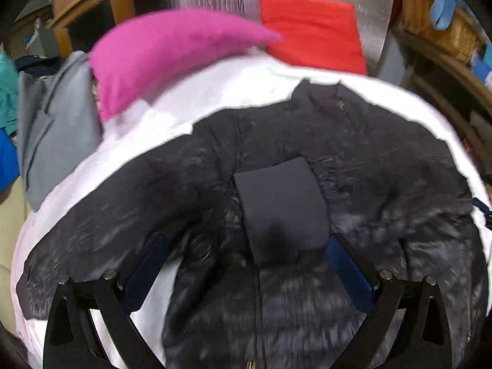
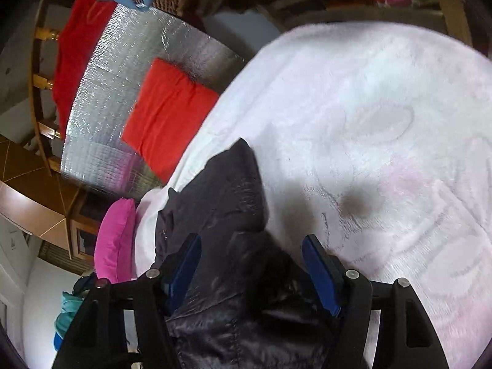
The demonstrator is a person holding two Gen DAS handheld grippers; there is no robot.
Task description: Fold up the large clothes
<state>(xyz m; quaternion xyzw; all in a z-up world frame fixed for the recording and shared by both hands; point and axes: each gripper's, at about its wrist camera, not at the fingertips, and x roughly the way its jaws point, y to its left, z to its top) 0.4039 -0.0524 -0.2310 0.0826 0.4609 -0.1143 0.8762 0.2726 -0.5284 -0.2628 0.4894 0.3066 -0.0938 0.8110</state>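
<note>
Two hand-held grippers: both over a white bed cover.
Jacket: the dark puffer jacket lies spread on the cover, collar at the far side.
Left hand-held gripper: released, jaws wide; the folded-in sleeve cuff lies between and just ahead of the fingertips.
Right hand-held gripper: released, jaws apart, jacket cloth between them, pads not pressing.
Beyond the grippers: pink pillow, red pillow.

Dark jacket motion-blurred, hem cut off below, grey garment partly behind pink pillow
</note>
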